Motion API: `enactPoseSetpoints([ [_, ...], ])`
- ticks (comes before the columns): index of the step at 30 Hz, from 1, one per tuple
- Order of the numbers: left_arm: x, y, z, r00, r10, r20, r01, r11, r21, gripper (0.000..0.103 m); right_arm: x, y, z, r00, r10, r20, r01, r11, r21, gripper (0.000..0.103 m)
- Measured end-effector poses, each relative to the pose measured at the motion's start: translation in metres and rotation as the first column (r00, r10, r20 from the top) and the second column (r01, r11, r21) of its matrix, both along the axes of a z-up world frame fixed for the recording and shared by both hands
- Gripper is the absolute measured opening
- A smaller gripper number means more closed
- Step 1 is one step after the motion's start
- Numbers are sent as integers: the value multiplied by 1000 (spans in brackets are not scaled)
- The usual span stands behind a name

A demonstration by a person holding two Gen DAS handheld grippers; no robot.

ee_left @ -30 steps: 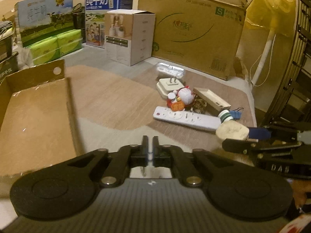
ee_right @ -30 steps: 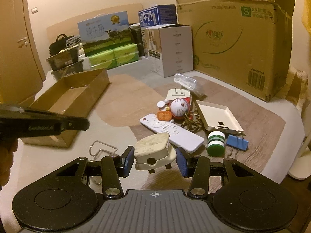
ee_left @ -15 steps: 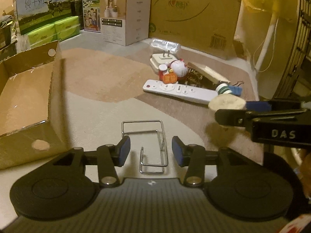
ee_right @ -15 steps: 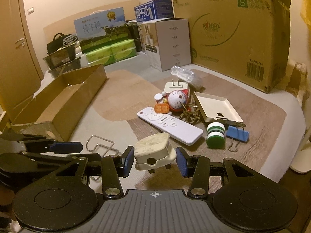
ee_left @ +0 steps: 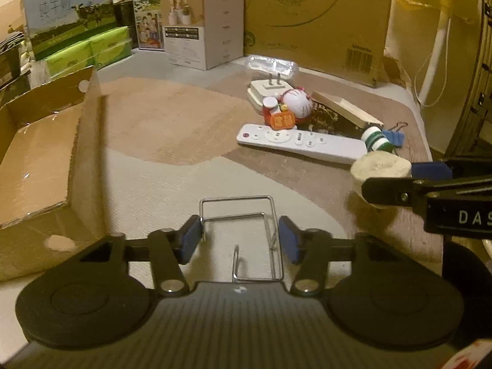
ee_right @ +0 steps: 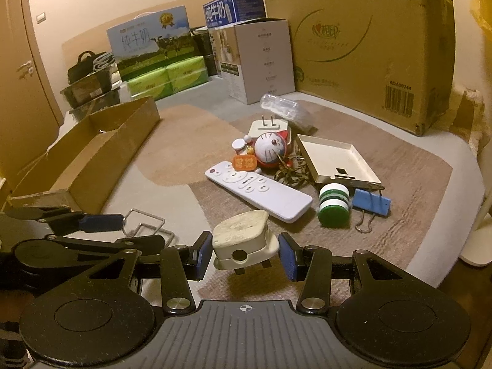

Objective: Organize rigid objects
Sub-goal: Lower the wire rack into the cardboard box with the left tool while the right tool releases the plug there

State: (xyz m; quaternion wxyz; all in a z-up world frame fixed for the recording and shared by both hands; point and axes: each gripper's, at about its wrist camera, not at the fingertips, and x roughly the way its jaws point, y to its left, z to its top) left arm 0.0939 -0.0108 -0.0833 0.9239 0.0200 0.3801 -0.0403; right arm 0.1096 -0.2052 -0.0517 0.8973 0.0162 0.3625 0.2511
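At the far left lies an open shallow brown cardboard box (ee_left: 40,153), its near right corner (ee_left: 69,203) close to the left gripper. Between that box wall and the cluttered pile to the right runs a bare stretch of beige and brown patterned rug (ee_left: 160,141).

The left gripper (ee_left: 240,238) sits low over the rug with its blue-padded fingers spread on either side of a bent silver wire rack (ee_left: 243,215). The left pad (ee_left: 189,240) looks to be at the wire's edge, though contact cannot be told; the right pad (ee_left: 289,243) stands just beside it.

Further right, the right gripper (ee_right: 245,253) pinches a cream-white three-pin plug adapter (ee_right: 243,241) between its pads, held above the rug.

Beyond it the pile holds a long white remote control (ee_right: 258,190), a round white and red cat figurine (ee_right: 270,150), a white two-prong charger (ee_right: 269,126), a shallow cream tray (ee_right: 335,161), a green and white spool (ee_right: 333,204) and a blue binder clip (ee_right: 370,204). The clip lies just beside the spool, near the rug's right edge. A large cardboard carton (ee_right: 363,46) closes off the back.
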Motion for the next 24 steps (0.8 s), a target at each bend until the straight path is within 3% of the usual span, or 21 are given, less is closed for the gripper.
enactPoseSetpoints([
  [8,-7,5,12,1000,-6,18,6,1000,-13,49,-2,2,5,1000,0,10,0,1000,2,47],
  [16,-19,26,53,995,25,95,-22,999,-34,49,-11,17,28,997,34,62,-35,999,14,47],
  [24,-36,70,91,984,86,157,-86,996,-8,49,-18,55,56,987,107,116,-113,993,44,47],
])
